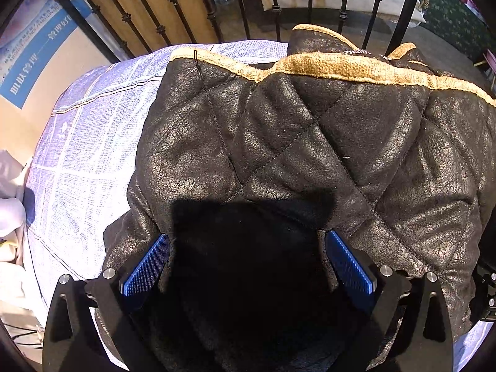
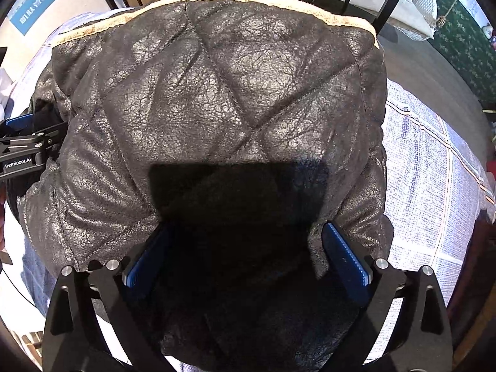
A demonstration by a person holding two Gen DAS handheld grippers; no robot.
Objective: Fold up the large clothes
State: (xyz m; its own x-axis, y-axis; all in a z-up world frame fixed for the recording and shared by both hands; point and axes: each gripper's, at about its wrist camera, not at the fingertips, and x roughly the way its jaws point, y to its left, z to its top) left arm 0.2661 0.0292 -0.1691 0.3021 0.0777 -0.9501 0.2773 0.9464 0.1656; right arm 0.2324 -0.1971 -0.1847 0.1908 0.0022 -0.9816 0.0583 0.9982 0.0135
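A black quilted jacket of cracked leather with a tan fleece edge lies spread on a bed with a blue-and-white checked sheet. My left gripper points down at the jacket's near part, open wide, its blue pads on either side of a shadowed fold. In the right wrist view the same jacket fills the frame. My right gripper stands open over its near right part, pads apart. The left gripper's black body shows at that view's left edge.
A black iron bed rail with vertical bars runs behind the jacket. A blue poster hangs on the wall at left. White bedding lies left of the bed. A green patterned carpet and the checked sheet lie to the right.
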